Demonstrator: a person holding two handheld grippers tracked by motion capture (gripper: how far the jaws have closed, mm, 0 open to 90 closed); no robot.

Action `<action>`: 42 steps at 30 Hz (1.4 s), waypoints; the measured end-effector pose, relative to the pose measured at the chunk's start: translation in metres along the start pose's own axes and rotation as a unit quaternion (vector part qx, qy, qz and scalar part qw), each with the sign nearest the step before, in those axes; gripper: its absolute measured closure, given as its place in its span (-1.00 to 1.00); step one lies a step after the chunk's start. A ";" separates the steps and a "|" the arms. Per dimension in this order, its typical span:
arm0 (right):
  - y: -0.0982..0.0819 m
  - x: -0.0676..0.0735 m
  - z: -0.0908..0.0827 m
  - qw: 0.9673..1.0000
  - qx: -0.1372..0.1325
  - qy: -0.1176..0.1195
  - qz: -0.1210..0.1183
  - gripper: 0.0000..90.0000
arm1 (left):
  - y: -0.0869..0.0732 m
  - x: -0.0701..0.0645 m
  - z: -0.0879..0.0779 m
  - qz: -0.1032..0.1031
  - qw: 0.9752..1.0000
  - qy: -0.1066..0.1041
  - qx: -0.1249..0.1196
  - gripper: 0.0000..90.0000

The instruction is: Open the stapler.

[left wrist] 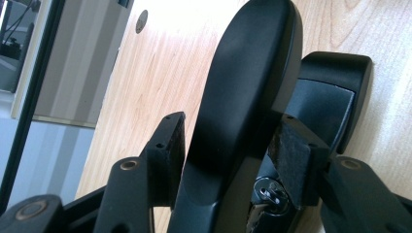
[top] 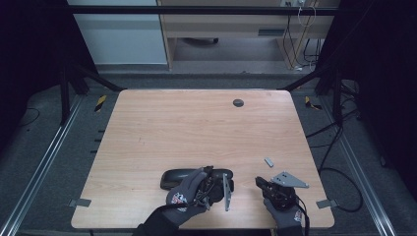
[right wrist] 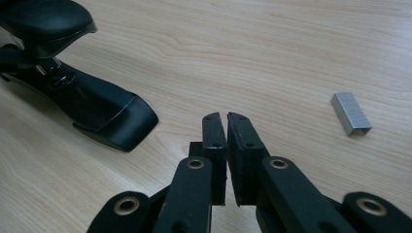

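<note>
the black stapler [top: 196, 178] lies open near the worktop's [top: 187, 128] front edge. the left gripper [left wrist: 228, 145] straddles its raised top arm, jaws half closed, pads apparently not pressing it. the right gripper [right wrist: 226, 119], pads almost together, is empty, near a staple strip [right wrist: 351, 113].

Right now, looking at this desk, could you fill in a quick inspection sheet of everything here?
Surface: wooden table, round grommet hole near its far edge.
Job's things: black stapler, its top arm swung open; staple strip lying apart from it.
Clutter: nothing seen.
Grippers: left gripper straddles the stapler's top arm, and whether its pads press cannot be told; right gripper shut, holding nothing, resting near the staple strip.
Cables: black cables on the floor to the right.
Surroundings: dark frame rails, grey floor, wooden furniture beyond.
</note>
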State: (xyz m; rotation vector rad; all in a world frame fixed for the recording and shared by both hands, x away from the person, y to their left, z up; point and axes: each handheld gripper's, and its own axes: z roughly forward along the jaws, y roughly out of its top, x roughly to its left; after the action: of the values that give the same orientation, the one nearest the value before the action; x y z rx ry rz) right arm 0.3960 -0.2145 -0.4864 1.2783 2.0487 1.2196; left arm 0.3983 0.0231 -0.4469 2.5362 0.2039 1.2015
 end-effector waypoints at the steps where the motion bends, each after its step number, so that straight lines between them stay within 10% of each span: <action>1: 0.000 0.002 0.001 1.000 0.001 0.003 -0.001 0.93 | 0.000 0.000 0.000 0.003 1.000 0.001 0.001 0.05; 42: 0.004 0.052 0.046 0.994 0.033 0.107 0.003 1.00 | 0.008 -0.008 0.005 0.026 0.999 0.021 0.004 0.16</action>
State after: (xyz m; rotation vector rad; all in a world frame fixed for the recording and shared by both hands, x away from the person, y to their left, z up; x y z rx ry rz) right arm 0.4067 -0.1477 -0.5027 1.2287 2.2533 1.3524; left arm 0.3972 0.0126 -0.4530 2.5394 0.1520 1.2756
